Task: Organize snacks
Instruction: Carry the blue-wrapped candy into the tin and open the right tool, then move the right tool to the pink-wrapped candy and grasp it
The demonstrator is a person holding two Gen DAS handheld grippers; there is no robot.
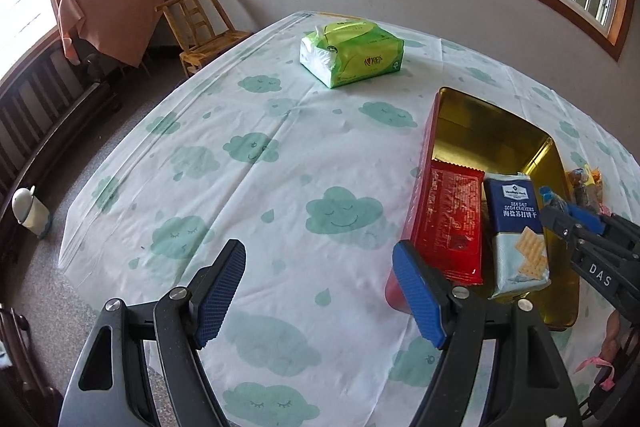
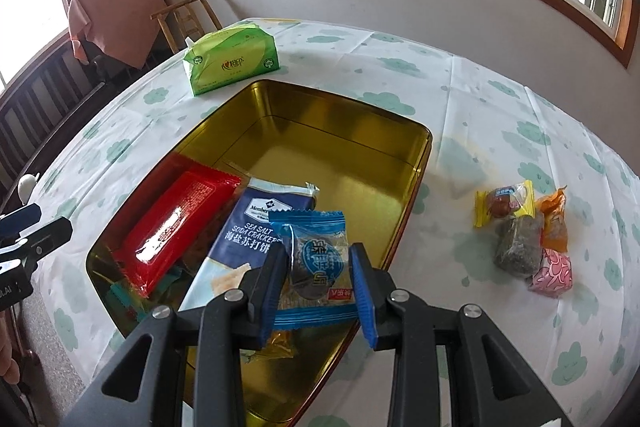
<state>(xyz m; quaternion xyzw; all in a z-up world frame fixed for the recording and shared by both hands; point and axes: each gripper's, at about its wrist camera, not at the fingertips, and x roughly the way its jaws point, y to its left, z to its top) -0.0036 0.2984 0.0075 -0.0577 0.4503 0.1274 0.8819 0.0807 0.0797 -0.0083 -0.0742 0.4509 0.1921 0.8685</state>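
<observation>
A gold-lined tin [image 2: 352,147] with red outer walls [image 1: 420,187] lies on the table. In it lie a red snack pack [image 2: 176,223] [image 1: 454,223] and a blue soda cracker pack [image 2: 248,227] [image 1: 516,227]. My right gripper [image 2: 320,283] is shut on a blue-wrapped dark cookie packet [image 2: 316,259], held over the tin's near end. It also shows in the left wrist view [image 1: 560,211]. My left gripper [image 1: 320,295] is open and empty over the tablecloth, left of the tin. Several small wrapped snacks [image 2: 524,231] lie right of the tin.
A green tissue pack [image 1: 352,53] [image 2: 232,59] lies at the far side of the cloud-print tablecloth [image 1: 260,187]. A wooden chair [image 1: 200,27] and a cloth-draped piece of furniture [image 1: 108,7] stand beyond the table. A small white bin [image 1: 30,211] stands on the floor at left.
</observation>
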